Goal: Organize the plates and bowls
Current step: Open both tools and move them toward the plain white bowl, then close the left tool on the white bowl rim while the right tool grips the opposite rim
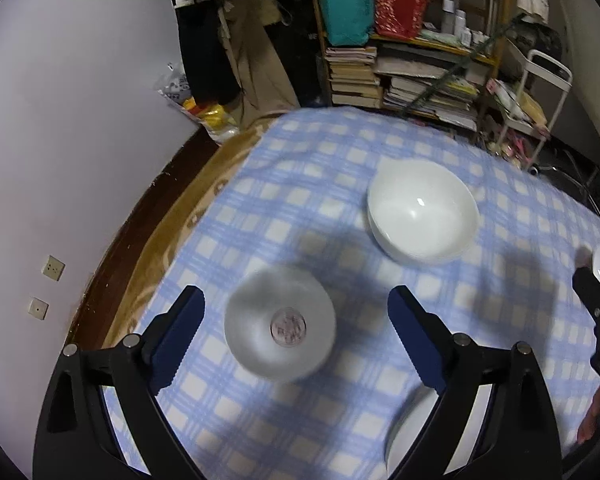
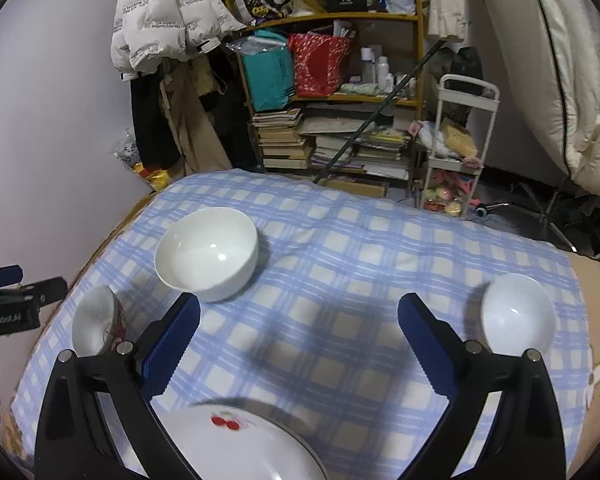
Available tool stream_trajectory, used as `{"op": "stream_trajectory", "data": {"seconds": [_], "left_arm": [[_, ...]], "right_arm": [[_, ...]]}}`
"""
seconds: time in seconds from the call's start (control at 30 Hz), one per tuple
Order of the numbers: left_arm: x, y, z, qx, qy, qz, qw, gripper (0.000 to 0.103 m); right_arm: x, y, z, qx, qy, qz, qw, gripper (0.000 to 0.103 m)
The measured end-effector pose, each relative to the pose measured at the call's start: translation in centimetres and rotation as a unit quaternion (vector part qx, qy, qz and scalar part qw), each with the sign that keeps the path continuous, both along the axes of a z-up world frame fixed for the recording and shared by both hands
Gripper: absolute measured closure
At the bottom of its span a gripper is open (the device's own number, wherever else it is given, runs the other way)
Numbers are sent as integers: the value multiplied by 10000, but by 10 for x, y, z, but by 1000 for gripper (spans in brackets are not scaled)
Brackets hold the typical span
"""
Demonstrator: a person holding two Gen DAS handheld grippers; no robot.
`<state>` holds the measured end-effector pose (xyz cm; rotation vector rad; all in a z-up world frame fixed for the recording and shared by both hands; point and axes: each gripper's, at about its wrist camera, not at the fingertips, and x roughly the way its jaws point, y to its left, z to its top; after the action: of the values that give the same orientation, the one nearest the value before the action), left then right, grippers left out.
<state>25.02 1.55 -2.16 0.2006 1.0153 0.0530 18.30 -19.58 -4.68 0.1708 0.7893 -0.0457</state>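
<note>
Plate (image 2: 236, 440) nearest, large bowl (image 2: 207, 254) behind, small bowls flanking.

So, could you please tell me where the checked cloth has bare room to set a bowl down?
The widest free patch on the cloth lies between the large white bowl and the small white bowl, beyond the cherry plate. The left edge is crowded, by the patterned bowl.
</note>
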Motion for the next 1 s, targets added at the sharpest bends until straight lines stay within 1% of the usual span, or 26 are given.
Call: {"op": "stream_trajectory", "data": {"seconds": [0.1, 0.23, 0.37, 0.47, 0.53, 0.63, 0.67, 0.7, 0.77, 0.8, 0.83, 0.87, 0.9, 0.93, 0.97, 1.0], "left_arm": [[20, -1, -4, 12, -36, 9, 10000, 11], [43, -8, -17, -22, -4, -35, 10000, 11], [65, -15, -36, -150, 142, -88, 9997, 11], [80, -20, -51, -134, 240, 46, 9996, 11], [89, -21, -61, -312, 412, 60, 9986, 11], [101, -22, -76, -523, 632, 112, 9966, 11], [105, -22, -81, -538, 699, 159, 9960, 11], [108, -22, -86, -549, 765, 177, 9954, 12], [115, -23, -94, -553, 930, 154, 9940, 12], [117, -24, -96, -548, 945, 119, 9939, 13], [118, -25, -98, -505, 939, 94, 9943, 21], [120, -26, -100, -412, 956, 80, 9945, 30], [122, -27, -102, -430, 1006, 16, 9940, 34], [123, -27, -103, -499, 1054, -12, 9932, 41], [124, -28, -104, -542, 1087, 15, 9926, 45], [123, -28, -103, -566, 1100, 28, 9923, 48]], "right_arm": [[20, -1, -1, 61, 25, 63, 10000, 0], [48, -4, -7, 186, 92, 83, 9997, 0], [78, -6, -18, 271, 269, 154, 9992, 0], [95, -4, -28, 326, 421, 232, 9983, 0], [106, -1, -37, 382, 557, 296, 9973, 1], [119, 3, -53, 615, 802, 371, 9942, 8], [124, 4, -58, 693, 886, 402, 9928, 11], [129, 6, -67, 879, 1015, 474, 9898, 16], [136, 8, -80, 1273, 1218, 591, 9826, 18], [139, 10, -87, 1399, 1299, 610, 9797, 22], [140, 12, -92, 1422, 1372, 610, 9784, 26], [143, 14, -97, 1437, 1457, 613, 9769, 38], [145, 16, -103, 1509, 1577, 597, 9741, 51], [146, 15, -107, 1595, 1672, 572, 9713, 57], [147, 14, -111, 1685, 1755, 513, 9686, 71], [147, 13, -115, 1783, 1843, 437, 9656, 76]]}}
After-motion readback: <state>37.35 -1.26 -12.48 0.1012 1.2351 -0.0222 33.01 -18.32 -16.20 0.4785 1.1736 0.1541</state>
